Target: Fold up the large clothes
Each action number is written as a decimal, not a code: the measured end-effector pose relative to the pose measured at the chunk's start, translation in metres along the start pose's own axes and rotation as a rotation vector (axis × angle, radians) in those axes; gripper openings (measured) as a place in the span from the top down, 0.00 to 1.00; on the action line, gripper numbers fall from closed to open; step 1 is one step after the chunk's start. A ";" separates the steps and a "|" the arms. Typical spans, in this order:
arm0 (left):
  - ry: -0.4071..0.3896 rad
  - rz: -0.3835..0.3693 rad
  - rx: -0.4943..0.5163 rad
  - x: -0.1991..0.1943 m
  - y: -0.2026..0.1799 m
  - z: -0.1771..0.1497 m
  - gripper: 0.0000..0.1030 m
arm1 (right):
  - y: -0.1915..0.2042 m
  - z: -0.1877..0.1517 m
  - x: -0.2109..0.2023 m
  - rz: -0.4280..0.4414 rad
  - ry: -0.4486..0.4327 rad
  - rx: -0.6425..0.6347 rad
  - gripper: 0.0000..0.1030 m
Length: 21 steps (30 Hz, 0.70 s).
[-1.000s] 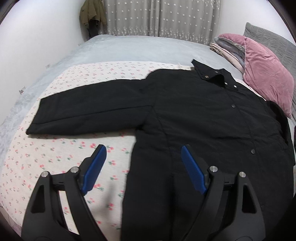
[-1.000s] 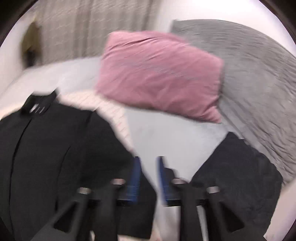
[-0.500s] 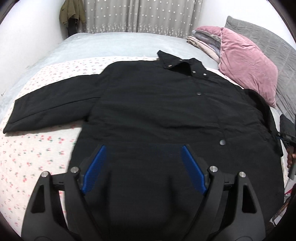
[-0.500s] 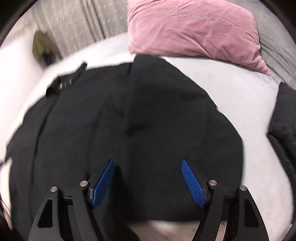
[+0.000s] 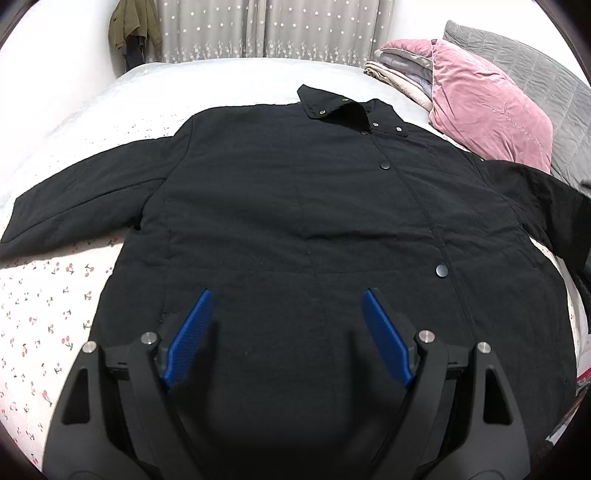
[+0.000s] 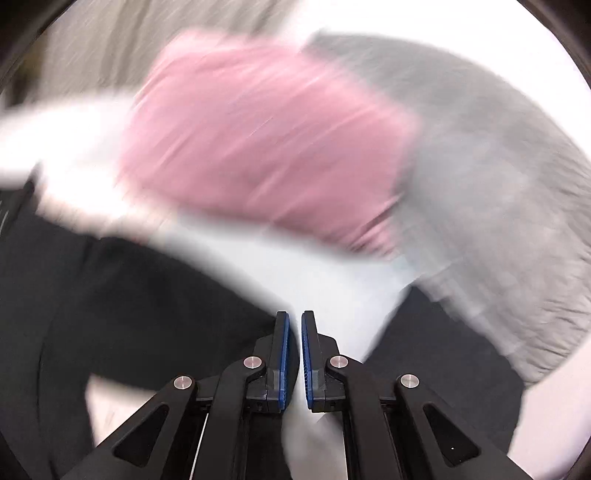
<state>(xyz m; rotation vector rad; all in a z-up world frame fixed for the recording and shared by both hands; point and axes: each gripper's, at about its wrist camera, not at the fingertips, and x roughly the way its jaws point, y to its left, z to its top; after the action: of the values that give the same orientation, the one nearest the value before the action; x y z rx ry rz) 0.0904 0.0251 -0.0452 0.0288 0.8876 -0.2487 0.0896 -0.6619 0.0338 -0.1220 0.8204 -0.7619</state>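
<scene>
Left claw (image 5: 284, 301) wide open over black coat (image 5: 295, 206), right claw (image 6: 294, 325) nearly closed, grip unclear, floral bedsheet (image 5: 44, 295), pink pillow (image 5: 491, 110), curtains (image 5: 266, 29)

Left gripper (image 5: 284, 295): matte black plastic frame w/ triangular cutouts behind the jaws, blue ribbed pads (image 5: 190, 332) on the inner faces, 4 round silver screws at the pivots just behind the pads. Right gripper (image 6: 294, 321): same build, black linkage arms, blue pads (image 6: 283, 354), 4 silver screws, thin pale cable under the left-side link.
</scene>
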 end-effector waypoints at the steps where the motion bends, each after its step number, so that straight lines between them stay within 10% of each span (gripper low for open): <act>1: -0.006 0.003 0.004 -0.001 0.001 0.000 0.19 | -0.026 0.011 -0.007 -0.046 -0.042 0.089 0.86; 3: -0.019 0.017 0.008 -0.004 0.005 0.001 0.19 | -0.061 0.015 -0.016 -0.023 -0.064 0.213 0.71; 5: -0.022 0.020 -0.001 -0.004 0.009 0.001 0.19 | -0.082 0.005 -0.019 0.073 -0.064 0.299 0.27; 6: -0.020 0.016 -0.008 -0.004 0.011 0.002 0.19 | -0.086 -0.005 -0.017 0.115 -0.059 0.320 0.23; 16: -0.002 0.009 0.018 0.002 0.010 0.004 0.19 | -0.056 -0.131 0.086 0.357 0.316 0.628 0.23; 19: 0.005 0.008 0.028 0.008 0.009 0.011 0.19 | -0.059 -0.145 0.111 0.384 0.257 0.777 0.26; 21: -0.007 -0.004 0.041 0.014 0.006 0.019 0.19 | -0.055 -0.141 0.120 0.410 0.220 0.802 0.62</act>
<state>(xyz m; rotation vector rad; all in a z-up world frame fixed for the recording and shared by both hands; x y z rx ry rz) 0.1145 0.0254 -0.0444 0.0636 0.8753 -0.2708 0.0121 -0.7553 -0.1162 0.8351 0.6613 -0.6674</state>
